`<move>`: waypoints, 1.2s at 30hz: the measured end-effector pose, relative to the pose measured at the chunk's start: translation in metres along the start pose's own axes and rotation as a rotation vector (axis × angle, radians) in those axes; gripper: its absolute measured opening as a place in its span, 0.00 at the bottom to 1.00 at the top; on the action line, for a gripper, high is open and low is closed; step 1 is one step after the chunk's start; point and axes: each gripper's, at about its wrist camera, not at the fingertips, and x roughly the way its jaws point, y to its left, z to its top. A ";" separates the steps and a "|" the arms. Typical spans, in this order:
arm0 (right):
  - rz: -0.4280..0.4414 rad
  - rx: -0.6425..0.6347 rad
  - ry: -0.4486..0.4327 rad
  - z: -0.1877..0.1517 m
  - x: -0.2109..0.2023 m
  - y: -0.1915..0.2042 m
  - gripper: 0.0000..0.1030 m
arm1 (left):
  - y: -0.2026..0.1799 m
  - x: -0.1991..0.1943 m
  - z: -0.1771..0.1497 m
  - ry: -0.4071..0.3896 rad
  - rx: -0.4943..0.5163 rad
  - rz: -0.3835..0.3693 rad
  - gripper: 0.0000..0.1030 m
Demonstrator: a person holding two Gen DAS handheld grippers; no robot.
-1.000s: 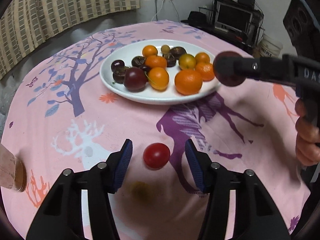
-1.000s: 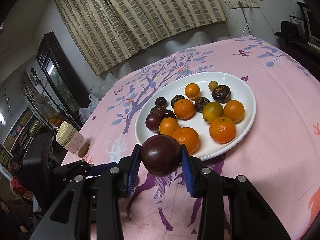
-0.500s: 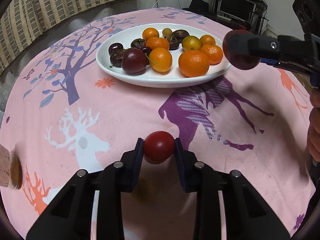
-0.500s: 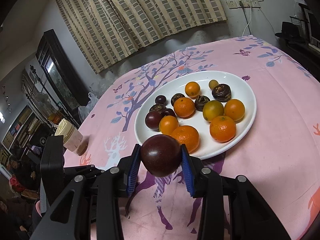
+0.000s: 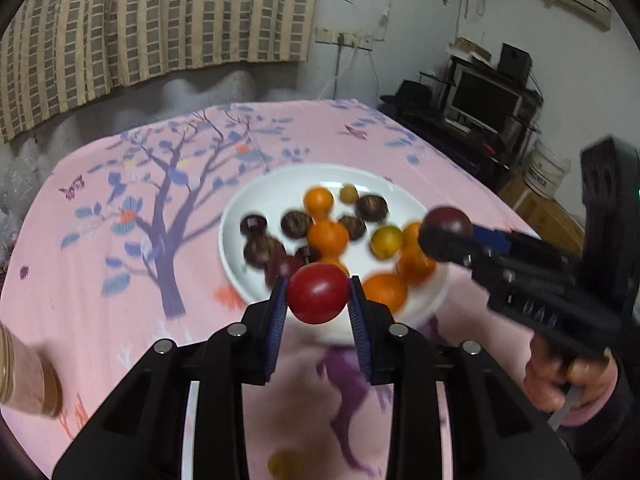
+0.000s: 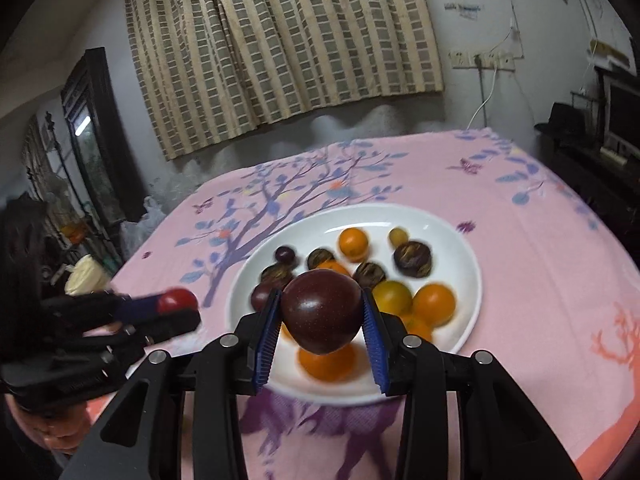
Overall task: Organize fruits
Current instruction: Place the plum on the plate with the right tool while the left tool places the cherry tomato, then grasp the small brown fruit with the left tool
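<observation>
Firstly, the left wrist view. Landmark: white plate [image 5: 276, 200] on the pink printed tablecloth [image 5: 100, 240].
- Left gripper [image 5: 317, 300]: blue pads pinched onto a red tomato [image 5: 317, 298], held in the air over the plate's near rim.
- Right gripper [image 5: 446, 236]: enters from the right of the plate, clamped on a dark plum [image 5: 447, 220] above the plate's right edge; the right hand [image 5: 568, 380] grips its handle.
- Plate contents: orange fruits, dark brown and purple fruits, one yellow-green fruit [image 5: 386, 241]; all blurred, exact count not readable.
- Beige cup [image 5: 28, 380]: on the cloth, well to the left of the plate and nearer the camera.
- Small yellowish object [image 5: 282, 464]: on the cloth, on the near side of the plate; too blurred to identify.

Secondly, the right wrist view. Landmark: same plate [image 6: 460, 248].
- Right gripper [image 6: 322, 312]: pads closed on the dark plum [image 6: 322, 310], raised over the near part of the plate, above an orange [image 6: 326, 362] lying there.
- Left gripper [image 6: 176, 308]: left of the plate, off its rim, holding the red tomato [image 6: 176, 300].
- Plate contents: oranges and dark fruits grouped at centre and right; far-left portion bare.
- Cup with pale lid [image 6: 86, 280]: well to the left of the plate, near the table edge.
</observation>
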 end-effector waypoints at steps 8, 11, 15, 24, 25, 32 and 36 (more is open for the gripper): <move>-0.060 0.010 0.004 0.028 0.035 -0.028 0.39 | 0.000 0.072 0.050 0.058 -0.023 0.050 0.29; -0.063 0.003 0.021 0.032 0.046 -0.034 0.40 | 0.000 0.090 0.054 0.091 -0.019 0.067 0.36; -0.069 -0.012 0.019 0.031 0.043 -0.038 0.53 | 0.005 0.078 0.056 0.036 -0.037 0.180 0.94; 0.180 -0.273 0.009 0.007 -0.012 0.026 0.53 | 0.055 -0.008 -0.003 0.077 -0.065 0.077 0.94; 0.233 -0.313 0.035 0.000 -0.014 0.036 0.53 | 0.059 -0.016 -0.015 0.084 -0.063 0.061 0.94; 0.478 -0.665 0.224 -0.074 -0.014 0.112 0.51 | 0.073 -0.038 -0.094 0.164 -0.074 -0.128 0.74; 0.481 -0.675 0.299 -0.088 0.001 0.127 0.51 | 0.070 -0.026 -0.104 0.204 -0.089 -0.204 0.62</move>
